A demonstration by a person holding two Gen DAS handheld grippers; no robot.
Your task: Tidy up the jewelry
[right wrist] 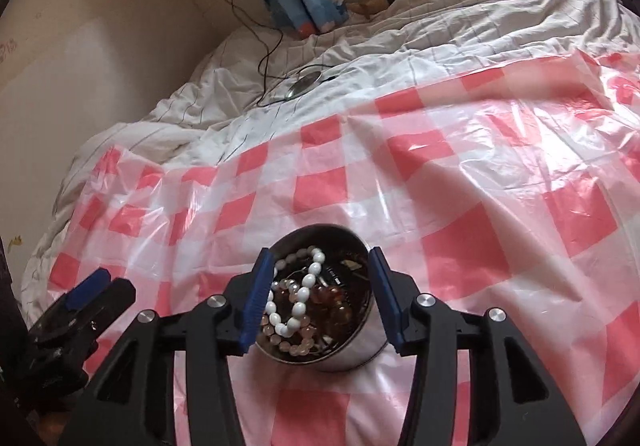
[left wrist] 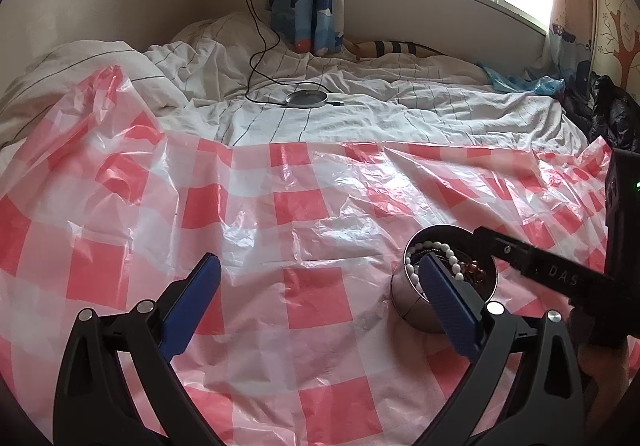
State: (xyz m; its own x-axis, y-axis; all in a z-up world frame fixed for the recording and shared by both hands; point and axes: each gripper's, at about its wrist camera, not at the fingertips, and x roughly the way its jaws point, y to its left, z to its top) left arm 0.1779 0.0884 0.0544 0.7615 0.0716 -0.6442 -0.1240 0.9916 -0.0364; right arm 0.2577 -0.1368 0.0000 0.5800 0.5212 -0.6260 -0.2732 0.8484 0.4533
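Although the checked plastic sheet (left wrist: 312, 206) spread over the bed (left wrist: 360, 114) shows no loose jewelry in either view, we cannot say the sorting is finished, since the round metal tin (right wrist: 344, 358) has no lid on it. A flat round metal disc (left wrist: 307, 100) lies far off on the white bedding, beside a black cable (left wrist: 256, 58); we judge it may be the lid, though we cannot be sure. What seems left, then, is to close the tin.

The tin stands on the sheet at the near right in the left wrist view, and near centre in the right wrist view. Inside it we see a white bead bracelet (right wrist: 298, 306) coiled over pale pink beads (right wrist: 294, 346) and amber-brown beads (right wrist: 340, 310), all heaped loosely and tangled with darker pieces we cannot make out.

Our right gripper (right wrist: 318, 298) hangs over the tin, its fingers half spread and holding nothing, one over each side of the rim. Our left gripper (left wrist: 316, 310) has its fingers wide and empty, over the sheet just left of the tin
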